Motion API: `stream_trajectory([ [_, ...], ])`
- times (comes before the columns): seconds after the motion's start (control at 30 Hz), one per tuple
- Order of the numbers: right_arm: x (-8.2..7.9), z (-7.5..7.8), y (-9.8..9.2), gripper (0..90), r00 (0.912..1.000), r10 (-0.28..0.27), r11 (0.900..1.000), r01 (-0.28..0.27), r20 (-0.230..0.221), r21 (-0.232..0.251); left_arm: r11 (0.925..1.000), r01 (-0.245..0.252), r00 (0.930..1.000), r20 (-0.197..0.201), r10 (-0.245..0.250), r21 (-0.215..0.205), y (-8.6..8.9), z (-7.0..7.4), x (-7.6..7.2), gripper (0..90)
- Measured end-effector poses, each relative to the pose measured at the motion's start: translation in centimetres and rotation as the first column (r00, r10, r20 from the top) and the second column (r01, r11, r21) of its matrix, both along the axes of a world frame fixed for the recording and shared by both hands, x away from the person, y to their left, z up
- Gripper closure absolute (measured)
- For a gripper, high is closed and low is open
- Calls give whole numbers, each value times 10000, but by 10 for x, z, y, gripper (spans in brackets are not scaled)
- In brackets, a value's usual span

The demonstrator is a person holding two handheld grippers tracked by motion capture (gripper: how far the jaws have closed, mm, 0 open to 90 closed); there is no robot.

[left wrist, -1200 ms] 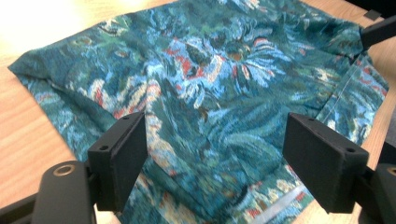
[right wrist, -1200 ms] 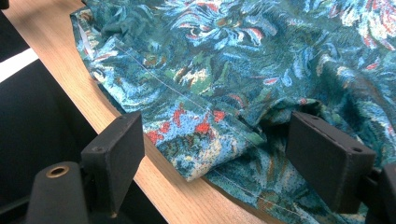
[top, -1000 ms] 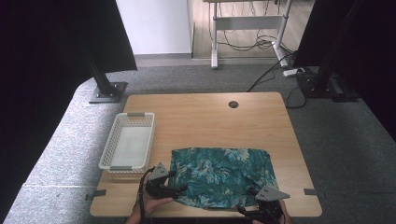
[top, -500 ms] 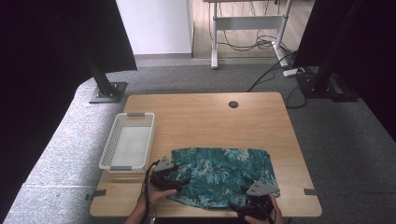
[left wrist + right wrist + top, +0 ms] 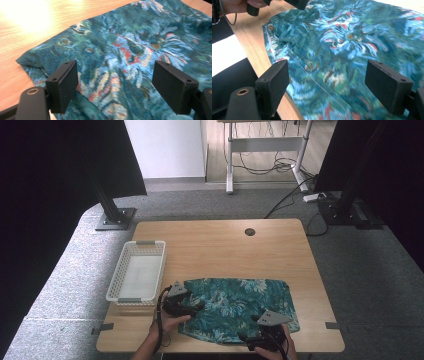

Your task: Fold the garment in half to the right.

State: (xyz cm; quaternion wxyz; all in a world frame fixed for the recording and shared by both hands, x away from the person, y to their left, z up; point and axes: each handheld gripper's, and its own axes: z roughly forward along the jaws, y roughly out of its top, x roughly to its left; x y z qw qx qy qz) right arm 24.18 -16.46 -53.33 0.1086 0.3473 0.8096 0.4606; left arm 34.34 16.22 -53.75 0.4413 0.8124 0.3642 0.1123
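Note:
A teal floral-print garment (image 5: 239, 307) lies spread flat on the near half of the wooden table (image 5: 220, 245). My left gripper (image 5: 192, 307) rests at the garment's left edge with its jaws open over the printed cloth (image 5: 120, 60). My right gripper (image 5: 250, 336) sits at the garment's near edge, jaws also open above the fabric (image 5: 332, 62) and its hem. Nothing is clamped between either pair of pads. In the right gripper view the other hand and its gripper (image 5: 287, 2) show at the top left, by the garment's corner.
A white mesh basket (image 5: 137, 272), empty, stands at the table's left edge beside the garment. A round cable hole (image 5: 249, 231) sits near the far edge. Black stands and cables occupy the floor beyond the table.
Both hands have moved inward along the near side of the garment. The left gripper has come onto the left edge and the right gripper has shifted left along the near hem.

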Motion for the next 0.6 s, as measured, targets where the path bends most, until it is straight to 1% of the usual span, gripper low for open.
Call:
stream_trajectory([
  [0.07, 4, -1, 7, 194, 10000, 13, 10000, -13, -67, -37, 10000, -63, 10000, -41, 63, -23, 1, -1, 3, 206],
  [0.13, 9, -3, 13, 194, 9998, 59, 9998, -62, -172, -193, 9999, -106, 9999, -68, 106, -77, 1, -1, 4, 206],
  [0.2, 13, -7, 18, 193, 9995, 25, 9994, -36, -316, -340, 9999, -132, 9999, -3, 132, 25, 0, -1, 4, 205],
  [0.27, 15, -11, 19, 192, 9990, -43, 9990, 23, -449, -443, 9999, -99, 9999, -22, 99, 57, 0, -1, 4, 205],
  [0.4, 19, -19, 17, 184, 9977, -327, 9956, 274, -590, -892, 9998, -161, 9999, 7, 161, 90, -1, -2, 5, 205],
  [0.5, 20, -22, 16, 181, 9968, -451, 9929, 374, -663, -1132, 9997, -200, 9998, 24, 200, 102, -1, -2, 6, 204],
  [0.6, 20, -23, 15, 188, 9962, -531, 9919, 445, -695, -1193, 9997, -247, 9997, -15, 247, 71, -2, -3, 8, 204],
])
